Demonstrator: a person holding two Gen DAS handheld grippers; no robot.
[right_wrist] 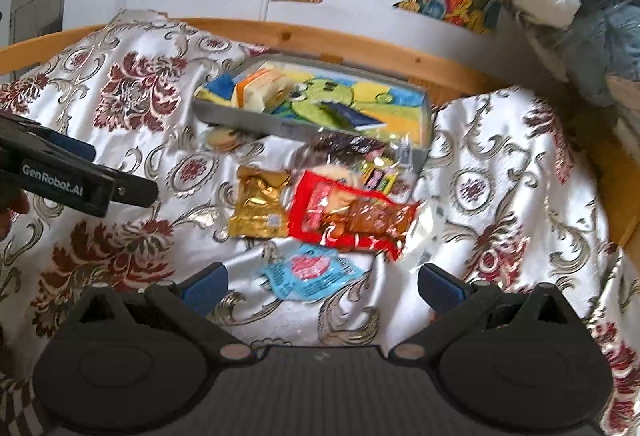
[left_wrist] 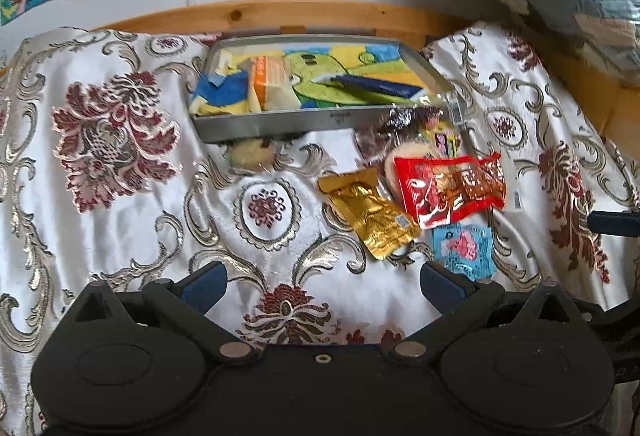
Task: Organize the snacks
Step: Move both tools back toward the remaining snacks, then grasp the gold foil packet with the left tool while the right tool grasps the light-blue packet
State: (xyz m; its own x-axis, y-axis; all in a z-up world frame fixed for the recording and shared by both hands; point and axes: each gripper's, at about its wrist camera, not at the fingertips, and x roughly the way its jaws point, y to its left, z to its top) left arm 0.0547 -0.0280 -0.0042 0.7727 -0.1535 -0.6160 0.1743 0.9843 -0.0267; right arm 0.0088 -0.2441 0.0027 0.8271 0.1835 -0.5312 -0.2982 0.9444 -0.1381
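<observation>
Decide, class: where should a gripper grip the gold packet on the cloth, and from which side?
Probably the gold packet's free near corner, approached from the left over bare cloth. It lies flat, and the red packet crowds its right side. The open left gripper is nearer.

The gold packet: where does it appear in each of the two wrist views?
Left wrist view: gold packet, right of centre, left of the red packet.
Right wrist view: gold packet, left of centre, again left of the red packet.
Shared landmark: the grey tray behind both.
</observation>
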